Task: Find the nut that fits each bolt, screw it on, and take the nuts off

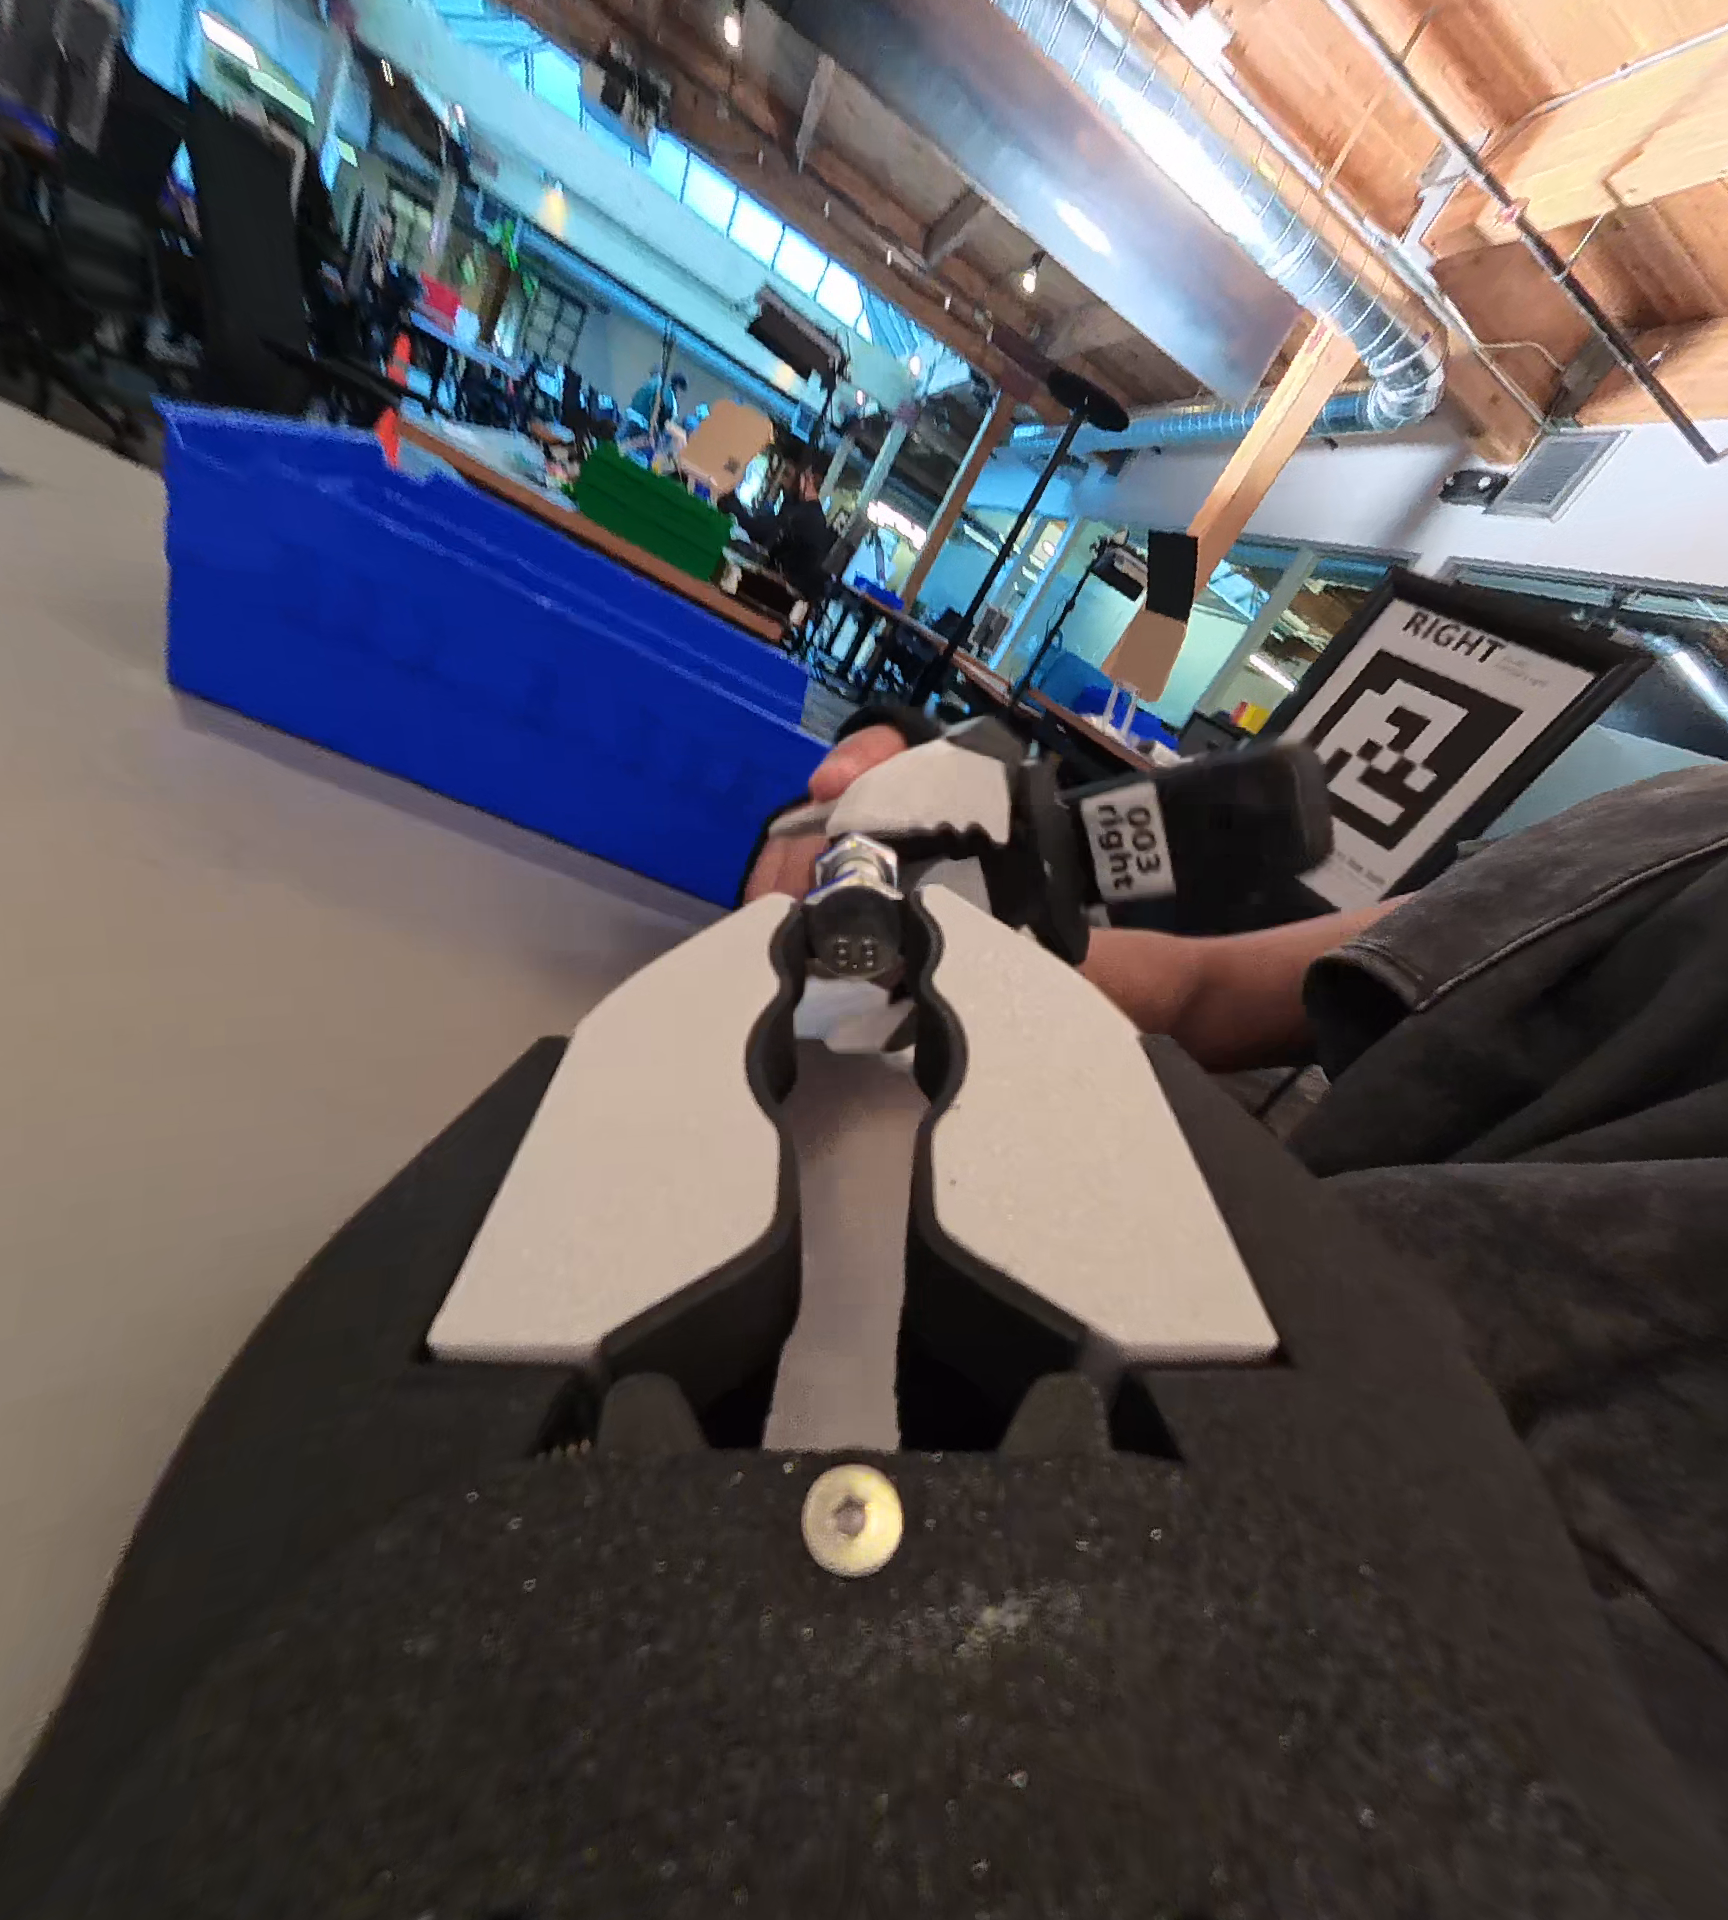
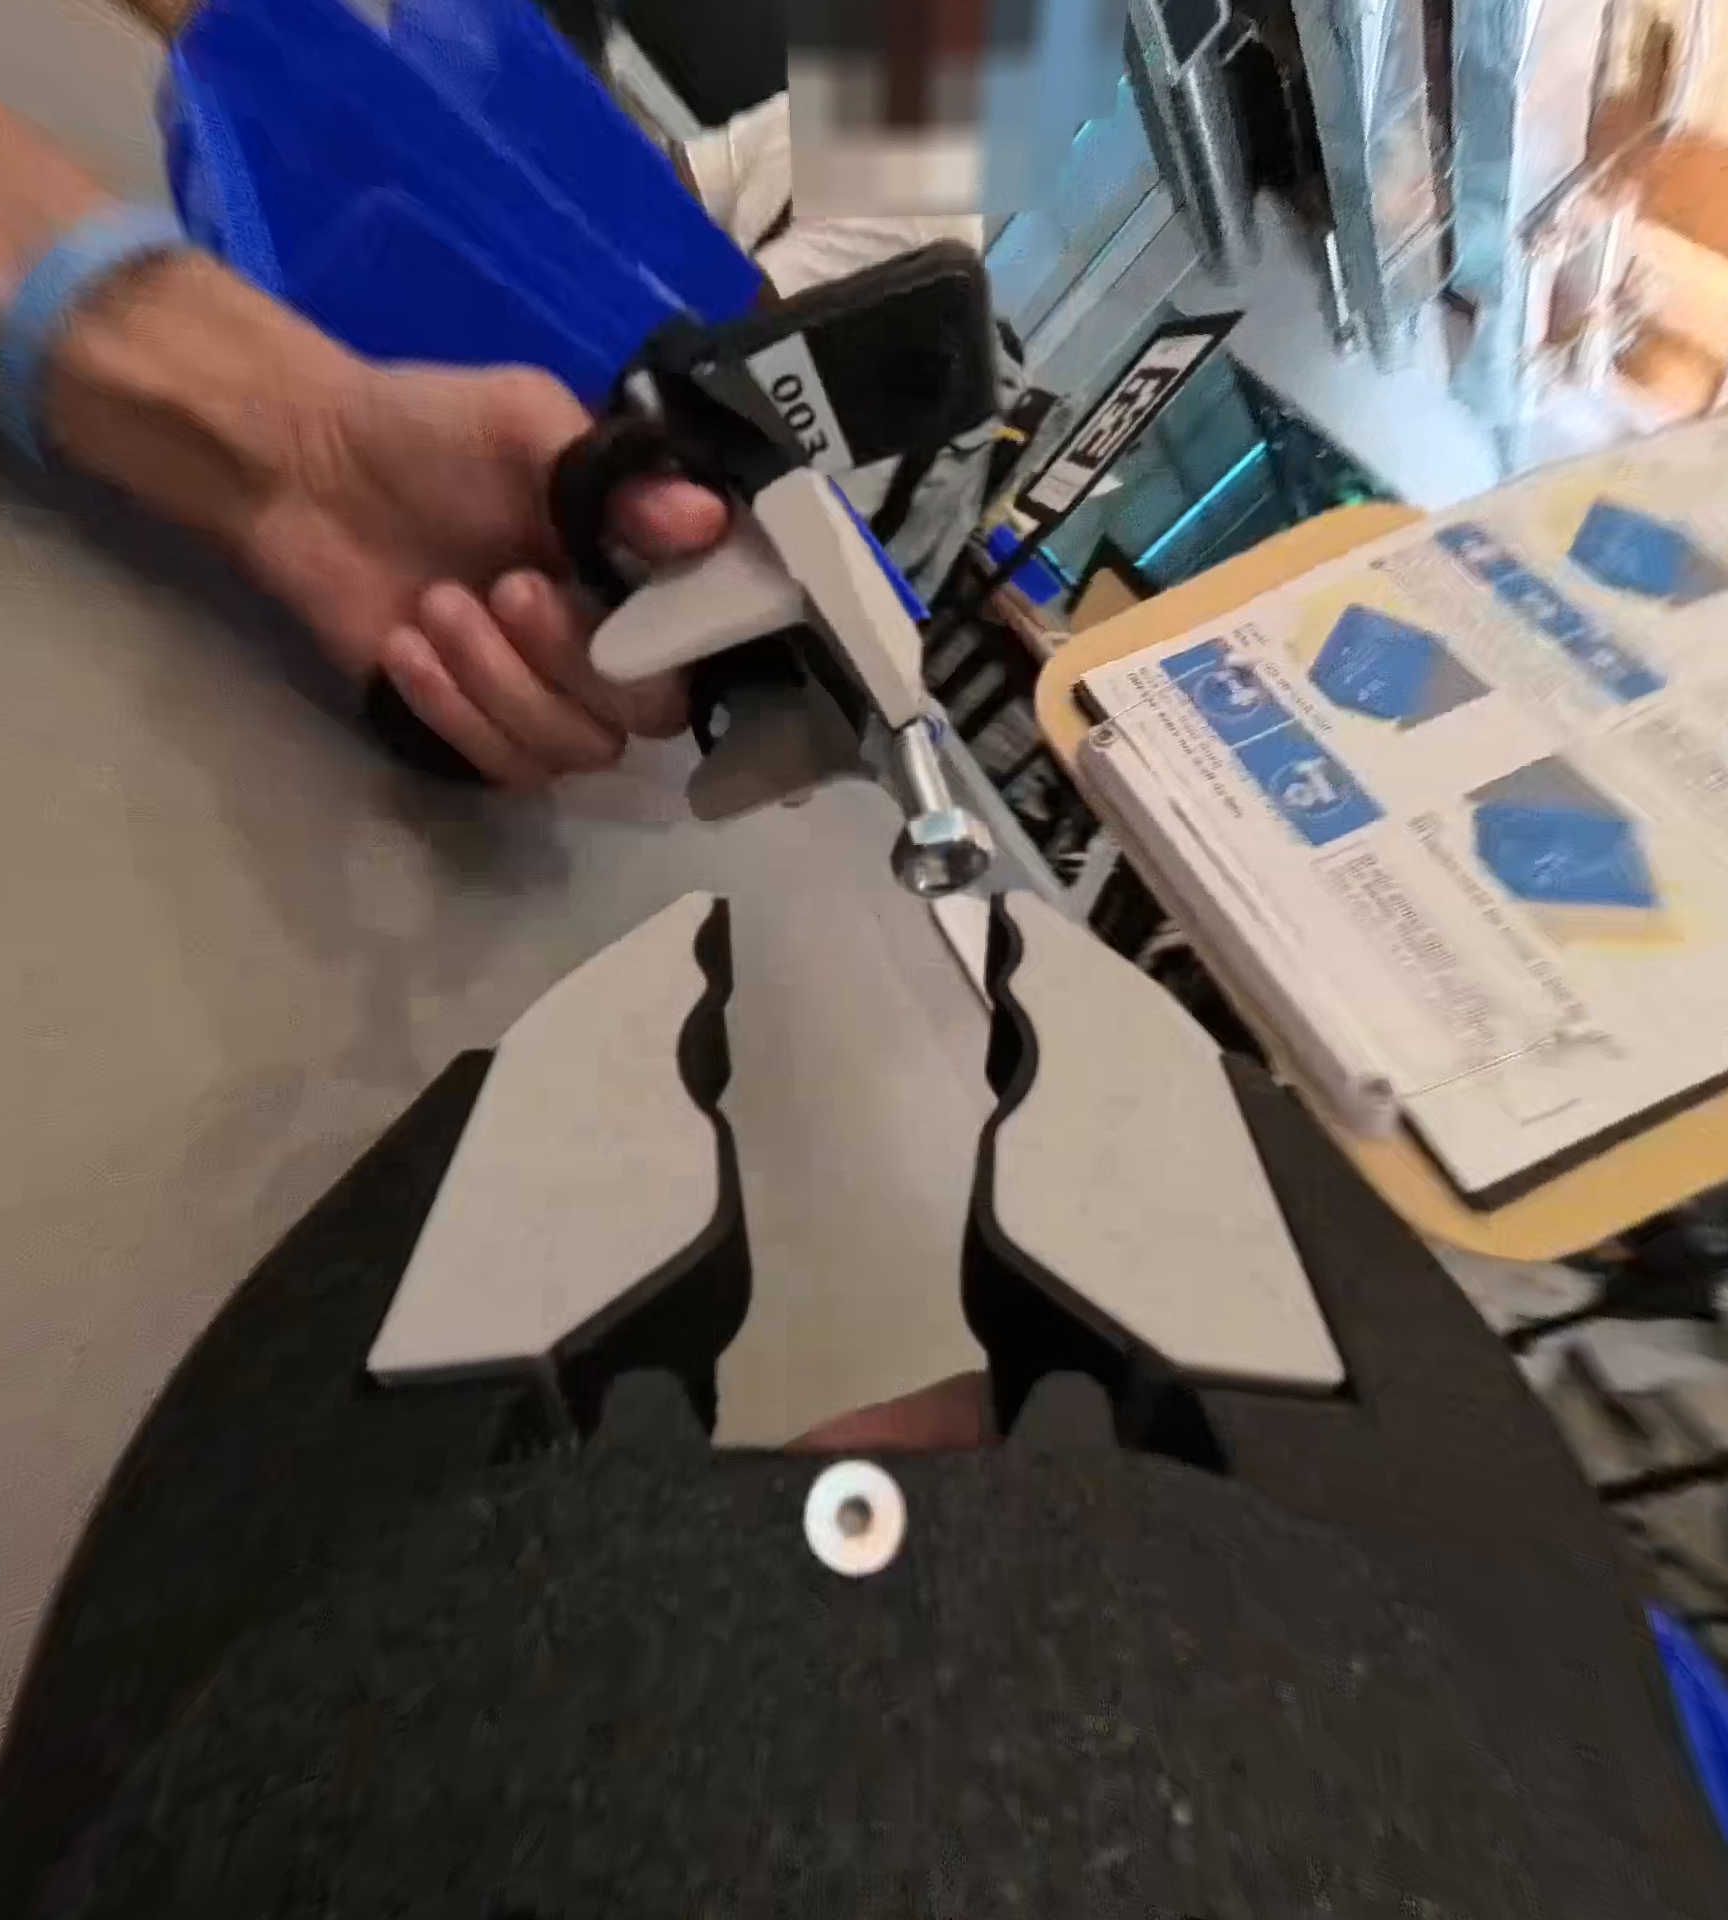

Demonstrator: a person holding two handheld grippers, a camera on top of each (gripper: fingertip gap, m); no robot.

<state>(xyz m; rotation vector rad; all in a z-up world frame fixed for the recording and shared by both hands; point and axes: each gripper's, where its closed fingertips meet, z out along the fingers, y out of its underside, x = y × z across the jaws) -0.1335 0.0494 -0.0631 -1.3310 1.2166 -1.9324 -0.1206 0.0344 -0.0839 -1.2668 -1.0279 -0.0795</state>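
Observation:
My left gripper (image 1: 855, 920) is shut on the hex head of a silver bolt (image 1: 852, 948), and the shaft points away from me. A silver nut (image 1: 844, 864) sits on the shaft. In the right wrist view the left gripper (image 2: 844, 613) holds the bolt (image 2: 914, 769) out towards me, with the nut (image 2: 938, 847) at its near end. My right gripper (image 2: 855, 920) is open and empty, and the nut is just beyond its fingertips, close to the right one. In the left wrist view the right gripper's fingers (image 1: 927, 795) stand above and below the bolt.
A blue bin (image 1: 444, 623) stands on the grey table (image 1: 60, 935) behind the grippers; it also shows in the right wrist view (image 2: 424, 177). A clipboard with printed sheets (image 2: 1462, 831) lies at the right. A dark sleeve (image 1: 1566, 1039) fills the right side.

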